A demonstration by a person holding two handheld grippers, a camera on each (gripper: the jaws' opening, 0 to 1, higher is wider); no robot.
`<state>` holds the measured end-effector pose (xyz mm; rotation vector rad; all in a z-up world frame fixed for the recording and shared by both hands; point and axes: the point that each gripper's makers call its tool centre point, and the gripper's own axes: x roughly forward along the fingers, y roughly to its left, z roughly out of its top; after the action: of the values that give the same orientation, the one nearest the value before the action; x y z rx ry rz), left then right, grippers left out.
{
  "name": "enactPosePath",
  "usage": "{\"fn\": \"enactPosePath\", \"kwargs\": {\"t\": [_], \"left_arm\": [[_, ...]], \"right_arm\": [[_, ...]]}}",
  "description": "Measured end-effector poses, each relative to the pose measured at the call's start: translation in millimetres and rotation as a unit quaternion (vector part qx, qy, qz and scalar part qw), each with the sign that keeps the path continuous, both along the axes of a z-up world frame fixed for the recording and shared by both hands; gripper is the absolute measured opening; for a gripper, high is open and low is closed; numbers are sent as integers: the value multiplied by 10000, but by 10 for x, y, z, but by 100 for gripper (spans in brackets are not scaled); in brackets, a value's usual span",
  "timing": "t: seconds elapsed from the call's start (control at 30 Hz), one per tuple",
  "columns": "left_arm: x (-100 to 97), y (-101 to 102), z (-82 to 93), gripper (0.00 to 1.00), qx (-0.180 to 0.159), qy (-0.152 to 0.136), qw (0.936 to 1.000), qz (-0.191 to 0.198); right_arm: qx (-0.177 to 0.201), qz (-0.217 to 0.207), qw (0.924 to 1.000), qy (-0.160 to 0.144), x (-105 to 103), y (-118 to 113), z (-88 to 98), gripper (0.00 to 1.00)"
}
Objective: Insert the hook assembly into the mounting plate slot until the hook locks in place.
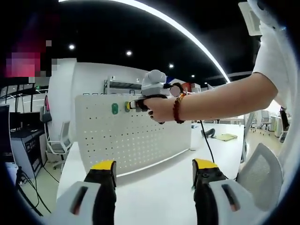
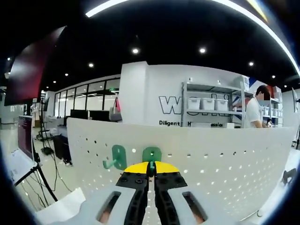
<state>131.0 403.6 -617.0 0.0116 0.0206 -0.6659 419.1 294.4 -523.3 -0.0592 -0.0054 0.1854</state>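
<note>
Yellow-tipped left tongs (image 1: pixel 153 172) hang released above the white bench (image 1: pixel 154 197). Farther off, right tongs (image 2: pixel 152 169) clench a green hook (image 2: pixel 152 154) against the upright pegboard (image 2: pixel 225 159), beside another hook (image 2: pixel 116 157). Shelves (image 2: pixel 211 105) stand beyond.

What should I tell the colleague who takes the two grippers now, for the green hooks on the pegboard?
Left gripper: open, holds nothing, low over the white table, back from the white pegboard.
Right gripper: shut on the green hook, pressed at the pegboard's upper row; the person's hand holds it there.
Done: another green hook sits on the board just beside it.
Left: whether the gripped hook has locked cannot be told; push until it locks, then release.
</note>
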Motion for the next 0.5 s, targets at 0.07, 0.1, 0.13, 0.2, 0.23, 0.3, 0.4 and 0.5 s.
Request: {"fn": "enactPosePath", "kwargs": {"t": [0.07, 0.1, 0.13, 0.2, 0.23, 0.3, 0.4, 0.5], "left_arm": [[10, 10, 1, 67, -47, 12, 10000, 16], [13, 10, -1, 67, -44, 15, 10000, 16], [18, 6, -5, 67, -25, 16, 10000, 6], [24, 2, -5, 67, -14, 12, 10000, 1], [25, -1, -6, 67, -15, 16, 10000, -7], [29, 0, -7, 67, -27, 21, 10000, -7], [33, 0, -22, 67, -34, 45, 10000, -9], [32, -7, -25, 67, -22, 48, 10000, -22]], "right_arm": [[-63, 9, 10000, -2, 12, 20, -4, 1], [-60, -2, 10000, 27, 21, 26, -14, 1], [-51, -26, 10000, 44, 27, 18, -19, 1], [-28, -48, 10000, 51, 39, 7, -22, 1], [-3, -61, 9999, 100, 46, 3, -43, 1], [16, -111, 9999, 72, 45, -4, -46, 1], [-34, -136, 9999, 77, 52, -8, -44, 2], [-35, -129, 9998, 177, 76, -14, -32, 2]]}}
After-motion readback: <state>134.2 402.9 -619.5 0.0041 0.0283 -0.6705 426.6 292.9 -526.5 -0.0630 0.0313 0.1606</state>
